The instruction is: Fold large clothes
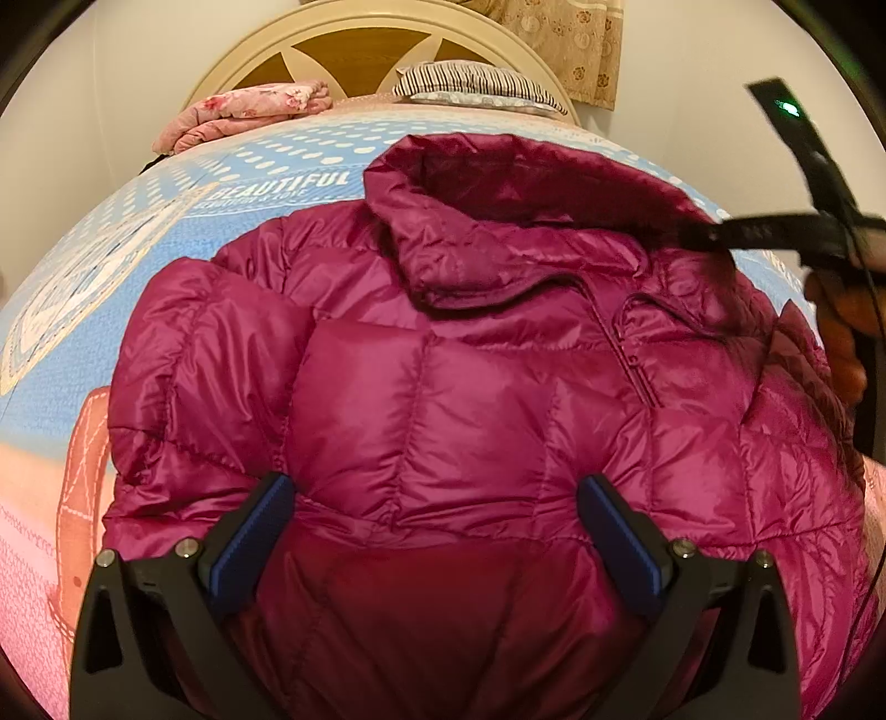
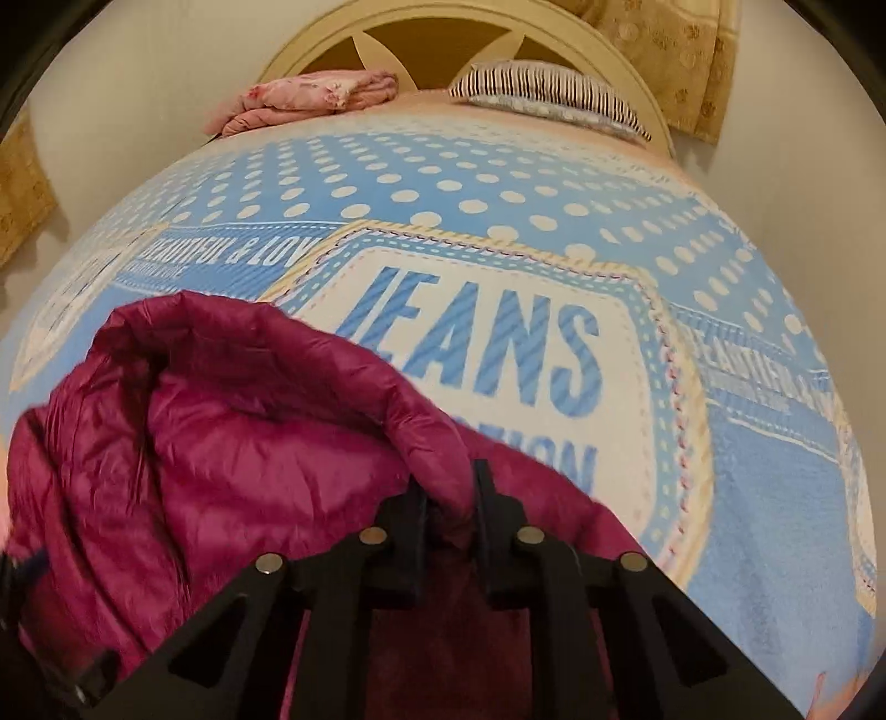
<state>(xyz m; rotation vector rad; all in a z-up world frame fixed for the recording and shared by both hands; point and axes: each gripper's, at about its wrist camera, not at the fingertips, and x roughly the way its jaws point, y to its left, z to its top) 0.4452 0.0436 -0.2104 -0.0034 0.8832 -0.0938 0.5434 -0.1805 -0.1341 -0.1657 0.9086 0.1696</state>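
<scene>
A magenta quilted puffer jacket [image 1: 443,387] lies on the bed, hood toward the headboard. My left gripper [image 1: 434,493] is open, its blue-padded fingers [image 1: 260,531] spread wide and resting on the jacket's lower back. My right gripper [image 2: 449,498] is shut on a fold of the jacket [image 2: 232,443] at its right edge. The right gripper's black body shows in the left wrist view [image 1: 775,230] over the jacket's right shoulder, held by a hand.
The bed has a blue and pink printed cover [image 2: 498,221] with polka dots and "JEANS" lettering. A folded pink floral blanket [image 1: 249,111] and a striped pillow [image 1: 476,83] lie by the cream headboard [image 1: 360,33]. A curtain [image 1: 565,44] hangs behind.
</scene>
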